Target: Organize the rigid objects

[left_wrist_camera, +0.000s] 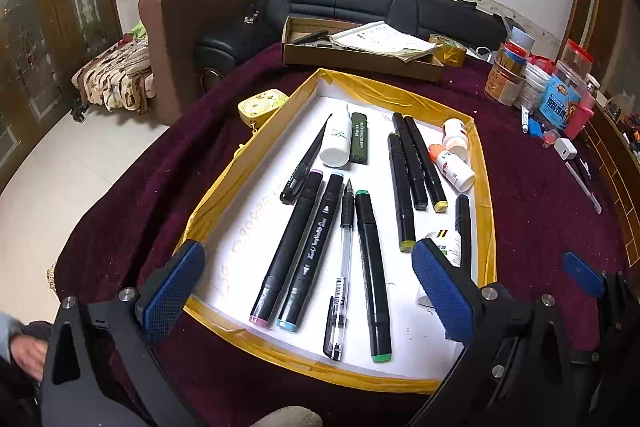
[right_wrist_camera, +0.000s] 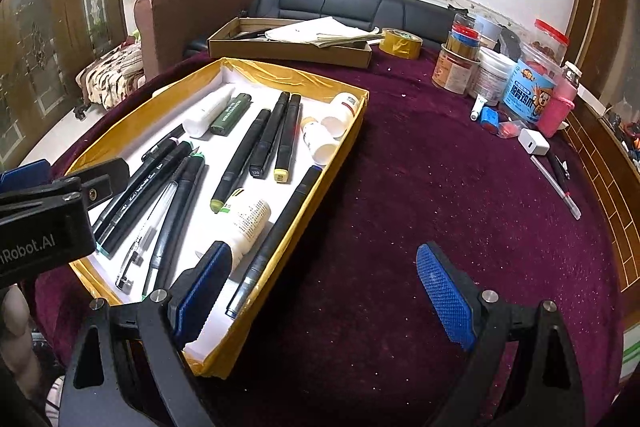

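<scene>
A shallow tray with a yellow-taped rim lies on the maroon cloth. On its white floor lie several black markers, a clear pen, a green-capped marker, a white bottle, a dark green case and a small orange-capped bottle. My left gripper hangs open above the tray's near end and holds nothing. My right gripper is open over bare cloth, its left finger above the tray's near right corner, beside a white pill bottle.
A cardboard box with papers and a tape roll stand behind the tray. Jars and tubs, a white charger and a pen crowd the right side. A yellow case lies left of the tray.
</scene>
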`<move>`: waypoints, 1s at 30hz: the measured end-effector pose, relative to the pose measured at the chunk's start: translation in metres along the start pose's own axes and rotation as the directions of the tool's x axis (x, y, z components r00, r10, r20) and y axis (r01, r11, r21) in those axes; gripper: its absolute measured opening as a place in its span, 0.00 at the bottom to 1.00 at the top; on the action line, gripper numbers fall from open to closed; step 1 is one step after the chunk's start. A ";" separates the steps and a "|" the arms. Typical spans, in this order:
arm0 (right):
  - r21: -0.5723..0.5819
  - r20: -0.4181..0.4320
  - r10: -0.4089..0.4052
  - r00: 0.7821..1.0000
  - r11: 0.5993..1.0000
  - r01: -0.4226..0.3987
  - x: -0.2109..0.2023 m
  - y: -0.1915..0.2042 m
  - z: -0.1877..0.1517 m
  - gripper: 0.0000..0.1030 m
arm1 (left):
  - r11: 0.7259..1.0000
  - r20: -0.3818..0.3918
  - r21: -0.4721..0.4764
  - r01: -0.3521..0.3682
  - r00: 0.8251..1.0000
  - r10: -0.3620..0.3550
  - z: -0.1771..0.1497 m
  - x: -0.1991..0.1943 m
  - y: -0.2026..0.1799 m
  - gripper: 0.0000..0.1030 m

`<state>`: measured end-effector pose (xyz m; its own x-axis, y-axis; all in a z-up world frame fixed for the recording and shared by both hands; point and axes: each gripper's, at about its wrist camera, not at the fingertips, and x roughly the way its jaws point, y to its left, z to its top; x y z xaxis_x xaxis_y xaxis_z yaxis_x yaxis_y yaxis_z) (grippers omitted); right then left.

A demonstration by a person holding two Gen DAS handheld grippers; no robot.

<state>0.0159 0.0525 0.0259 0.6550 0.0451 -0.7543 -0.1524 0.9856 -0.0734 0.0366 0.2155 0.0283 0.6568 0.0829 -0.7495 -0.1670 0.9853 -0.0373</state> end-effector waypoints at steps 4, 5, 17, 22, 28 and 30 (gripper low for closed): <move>-0.007 0.000 0.002 1.000 1.000 -0.002 0.000 0.003 0.001 0.89 | 1.000 0.000 -0.002 0.002 1.000 -0.002 0.000 0.000 0.001 1.00; -0.008 0.000 0.002 1.000 1.000 -0.002 0.000 0.003 0.002 0.89 | 1.000 0.000 -0.001 0.003 1.000 -0.003 0.000 0.000 0.001 1.00; 0.028 -0.014 -0.044 0.999 0.999 0.045 0.006 0.001 0.009 0.89 | 1.000 -0.012 0.000 0.009 1.000 -0.009 0.002 0.003 0.001 1.00; 0.034 -0.017 -0.046 0.999 0.998 0.046 0.008 0.002 0.013 0.88 | 1.000 -0.031 -0.009 0.026 0.999 -0.026 0.003 0.009 0.000 1.00; 0.030 -0.019 -0.033 0.999 0.999 0.033 0.010 0.003 0.013 0.88 | 1.000 -0.030 -0.020 0.022 0.999 -0.022 0.005 0.011 0.002 1.00; 0.029 -0.019 -0.029 0.999 0.999 0.030 0.011 0.003 0.013 0.88 | 1.000 -0.029 -0.025 0.017 0.999 -0.017 0.006 0.012 0.003 1.00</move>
<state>0.0321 0.0581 0.0260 0.6449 0.0133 -0.7642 -0.1111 0.9909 -0.0765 0.0485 0.2200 0.0232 0.6380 0.0615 -0.7675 -0.1745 0.9824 -0.0664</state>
